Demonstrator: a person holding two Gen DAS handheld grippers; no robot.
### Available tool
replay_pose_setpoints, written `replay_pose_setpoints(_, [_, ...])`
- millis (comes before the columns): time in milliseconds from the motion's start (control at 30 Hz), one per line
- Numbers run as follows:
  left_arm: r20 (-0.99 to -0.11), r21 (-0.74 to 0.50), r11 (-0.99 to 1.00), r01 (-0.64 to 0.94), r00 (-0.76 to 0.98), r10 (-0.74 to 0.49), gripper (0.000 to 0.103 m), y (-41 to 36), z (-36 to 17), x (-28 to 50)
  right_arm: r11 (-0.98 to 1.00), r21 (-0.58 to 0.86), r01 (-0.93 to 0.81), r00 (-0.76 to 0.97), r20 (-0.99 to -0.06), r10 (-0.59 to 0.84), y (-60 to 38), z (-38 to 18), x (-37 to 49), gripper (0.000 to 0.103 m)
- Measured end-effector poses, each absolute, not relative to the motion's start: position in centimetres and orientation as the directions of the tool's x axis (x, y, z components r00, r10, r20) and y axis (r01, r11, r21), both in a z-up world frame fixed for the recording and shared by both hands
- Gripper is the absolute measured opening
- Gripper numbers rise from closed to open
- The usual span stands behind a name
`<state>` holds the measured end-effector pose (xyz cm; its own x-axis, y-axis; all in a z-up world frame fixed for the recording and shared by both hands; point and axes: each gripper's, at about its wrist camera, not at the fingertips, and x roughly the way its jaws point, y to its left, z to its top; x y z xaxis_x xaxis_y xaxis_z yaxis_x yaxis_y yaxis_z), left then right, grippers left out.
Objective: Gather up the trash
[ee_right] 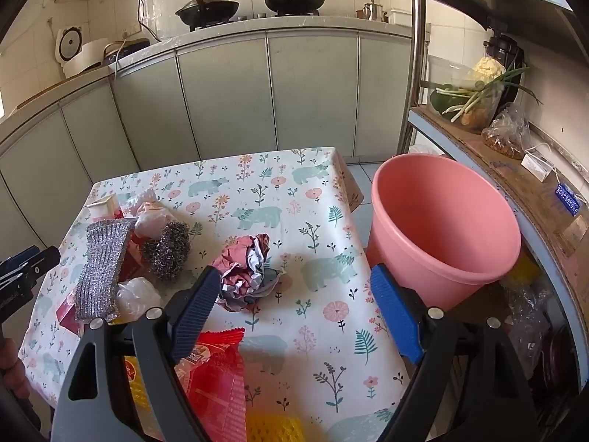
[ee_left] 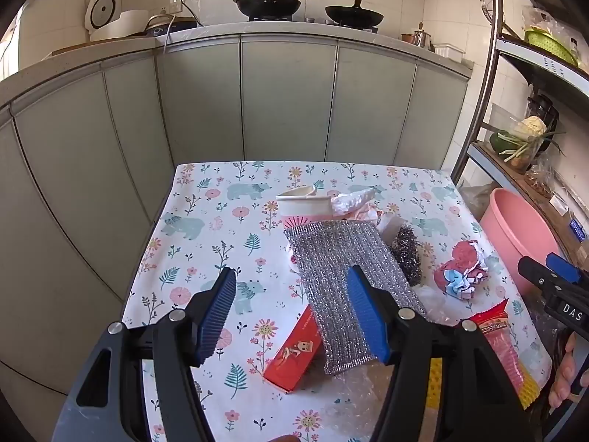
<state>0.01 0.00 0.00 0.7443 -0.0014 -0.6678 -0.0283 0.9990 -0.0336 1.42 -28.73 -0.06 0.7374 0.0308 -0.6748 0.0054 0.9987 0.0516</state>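
Observation:
A floral tablecloth [ee_left: 206,221] carries a pile of trash. A silver scouring cloth [ee_left: 331,276] lies over a red box [ee_left: 291,357], beside a steel wool ball [ee_left: 406,254], a crumpled paper wad [ee_left: 460,272], a paper cup [ee_left: 305,202] and a red and yellow snack wrapper [ee_left: 504,346]. My left gripper [ee_left: 294,313] is open and empty above the cloth's near end. My right gripper [ee_right: 294,313] is open and empty just in front of the paper wad [ee_right: 246,272], over the wrapper [ee_right: 213,375]. A pink bucket [ee_right: 441,228] stands at the table's right edge.
Grey kitchen cabinets [ee_left: 239,103] stand behind the table, with woks [ee_left: 267,2] on the stove. A metal shelf rack [ee_right: 497,154] with vegetables and bags stands right of the bucket. Crumpled clear plastic [ee_right: 136,294] lies near the cloth [ee_right: 103,265].

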Motion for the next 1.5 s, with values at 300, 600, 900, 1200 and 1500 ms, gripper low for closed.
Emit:
replay_pose_setpoints(300, [-0.666, -0.031, 0.999, -0.035, 0.746, 0.005, 0.062, -0.24, -0.01, 0.0, 0.999, 0.05, 0.004, 0.736, -0.677, 0.031, -28.67, 0.05, 1.44, 0.084])
replay_pose_setpoints(600, [-0.664, -0.038, 0.999, -0.027, 0.748, -0.006, 0.062, -0.36, 0.14, -0.28, 0.999, 0.051, 0.004, 0.743, -0.669, 0.032, -28.71, 0.1, 1.26, 0.084])
replay_pose_setpoints(900, [-0.665, -0.041, 0.999, -0.029, 0.747, -0.006, 0.062, -0.29, 0.14, -0.24, 0.999, 0.05, 0.003, 0.744, -0.668, 0.031, -28.61, 0.04, 1.2, 0.084])
replay_pose_setpoints(1200, [-0.665, -0.042, 0.999, -0.029, 0.747, -0.006, 0.062, -0.31, 0.1, -0.24, 0.999, 0.05, 0.003, 0.743, -0.668, 0.031, -28.7, 0.03, 1.21, 0.084])
replay_pose_setpoints(1500, [-0.666, -0.044, 0.999, -0.029, 0.746, -0.008, 0.062, -0.21, 0.08, -0.17, 0.999, 0.05, 0.003, 0.743, -0.668, 0.031, -28.69, 0.03, 1.19, 0.084])
